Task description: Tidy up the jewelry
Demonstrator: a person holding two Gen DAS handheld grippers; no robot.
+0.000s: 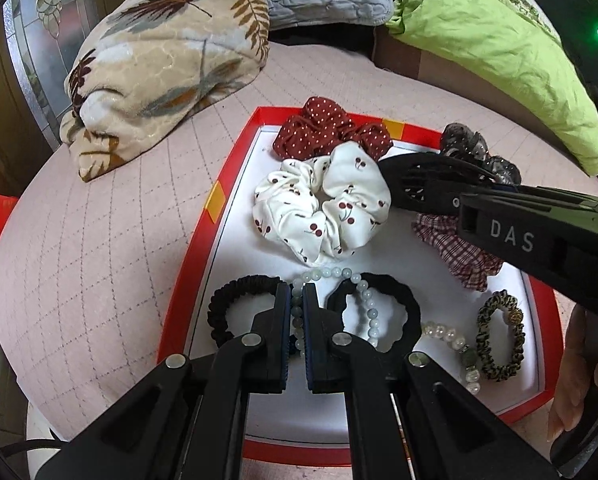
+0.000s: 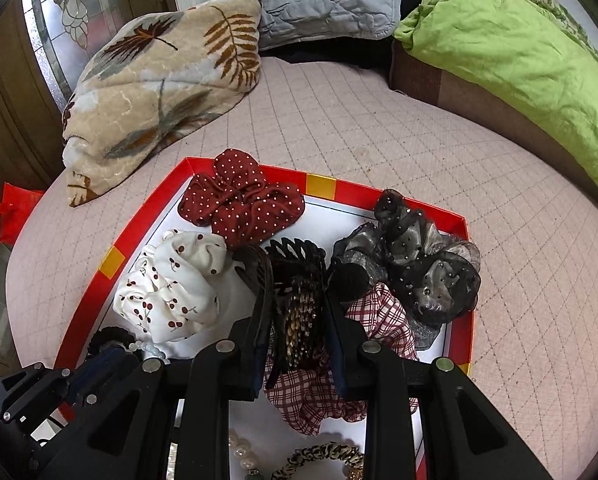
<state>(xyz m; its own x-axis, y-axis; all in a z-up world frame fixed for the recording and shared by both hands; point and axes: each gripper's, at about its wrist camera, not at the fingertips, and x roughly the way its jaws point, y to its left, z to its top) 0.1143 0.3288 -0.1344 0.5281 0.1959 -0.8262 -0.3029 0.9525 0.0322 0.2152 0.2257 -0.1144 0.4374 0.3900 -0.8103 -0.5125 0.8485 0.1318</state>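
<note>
In the left wrist view, our left gripper point(image 1: 297, 300) has its jaws pressed nearly together on the pale bead bracelet point(image 1: 353, 290), pinching its strand between two black hair ties point(image 1: 243, 304) in the near part of the red tray point(image 1: 203, 248), which lies on the bed point(image 1: 99, 240). The white cherry scrunchie point(image 1: 323, 204) sits in the middle. We think a weak pinch could let the round beads slip out, or the bracelet could drag a hair tie with it. In the right wrist view, our right gripper point(image 2: 297, 300) holds a dark hair claw clip point(image 2: 297, 280) between its jaws, above the plaid scrunchie point(image 2: 375, 320), near the grey organza scrunchie point(image 2: 427, 264). The clip's teeth may catch in the plaid cloth.
</note>
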